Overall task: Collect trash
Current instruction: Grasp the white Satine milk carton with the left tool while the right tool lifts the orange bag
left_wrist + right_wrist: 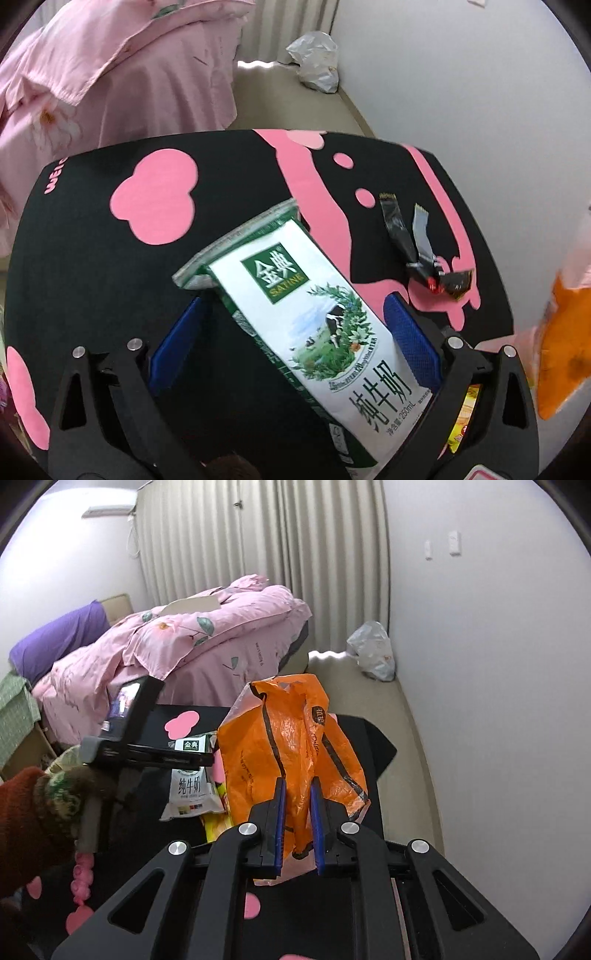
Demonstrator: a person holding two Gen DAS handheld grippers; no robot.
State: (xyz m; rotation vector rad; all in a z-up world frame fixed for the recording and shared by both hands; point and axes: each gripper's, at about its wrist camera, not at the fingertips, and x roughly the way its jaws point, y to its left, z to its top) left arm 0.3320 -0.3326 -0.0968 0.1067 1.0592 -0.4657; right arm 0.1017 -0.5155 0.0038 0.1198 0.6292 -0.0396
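Note:
A white and green milk carton point(314, 328) lies flat on the black table with pink shapes point(92, 258). My left gripper point(293, 332) is open, its blue fingers point(410, 339) on either side of the carton. A crumpled black wrapper point(417, 247) lies further right on the table. My right gripper point(297, 801) is shut on an orange plastic bag point(291, 738) and holds it up above the table. The carton point(190, 790) and the left gripper also show in the right wrist view. A yellow wrapper point(216, 819) lies beside the carton.
A bed with pink bedding point(207, 642) stands beyond the table. A white plastic bag point(373, 650) sits on the floor by the curtain and wall. The table's right edge is close to the white wall point(480, 664).

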